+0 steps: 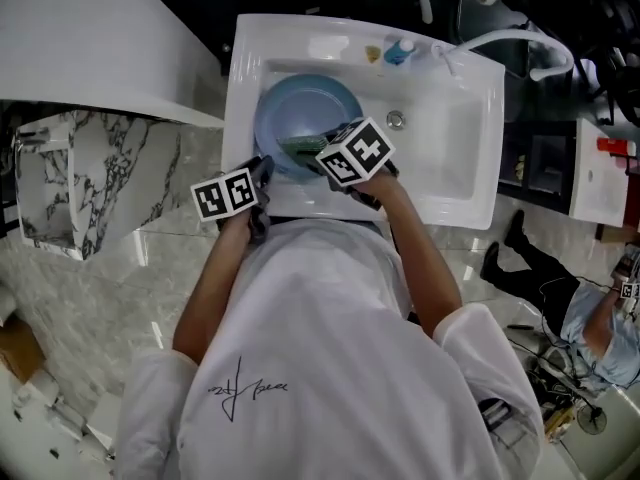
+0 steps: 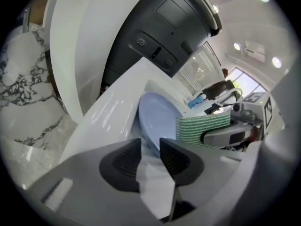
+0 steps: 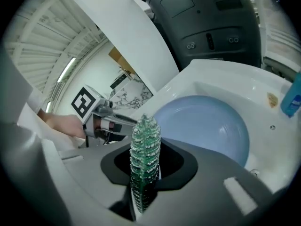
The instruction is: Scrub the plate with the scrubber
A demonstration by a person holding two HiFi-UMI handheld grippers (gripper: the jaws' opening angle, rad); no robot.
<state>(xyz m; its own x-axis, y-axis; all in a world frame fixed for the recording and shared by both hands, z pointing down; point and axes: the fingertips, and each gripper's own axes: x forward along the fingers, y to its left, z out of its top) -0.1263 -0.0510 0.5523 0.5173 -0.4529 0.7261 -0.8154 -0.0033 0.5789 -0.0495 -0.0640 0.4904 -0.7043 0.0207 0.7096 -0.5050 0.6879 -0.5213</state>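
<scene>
A pale blue plate (image 1: 300, 113) leans in the left part of the white sink (image 1: 455, 173). My left gripper (image 1: 263, 171) is at the plate's near-left rim, over the sink's edge. In the left gripper view its jaws (image 2: 150, 149) stand apart with the plate (image 2: 160, 117) rim just at their tips, and the pads do not press on it. My right gripper (image 1: 315, 154) is shut on a green scrubber (image 1: 298, 148) that lies against the plate's near side. The scrubber (image 3: 145, 147) stands upright between the right pads, in front of the plate (image 3: 207, 126).
A blue bottle (image 1: 400, 50) and a white faucet (image 1: 500, 43) are at the sink's back edge, and the drain (image 1: 396, 120) is right of the plate. A marble counter (image 1: 100, 198) lies to the left. A person (image 1: 590, 318) sits on the floor at the right.
</scene>
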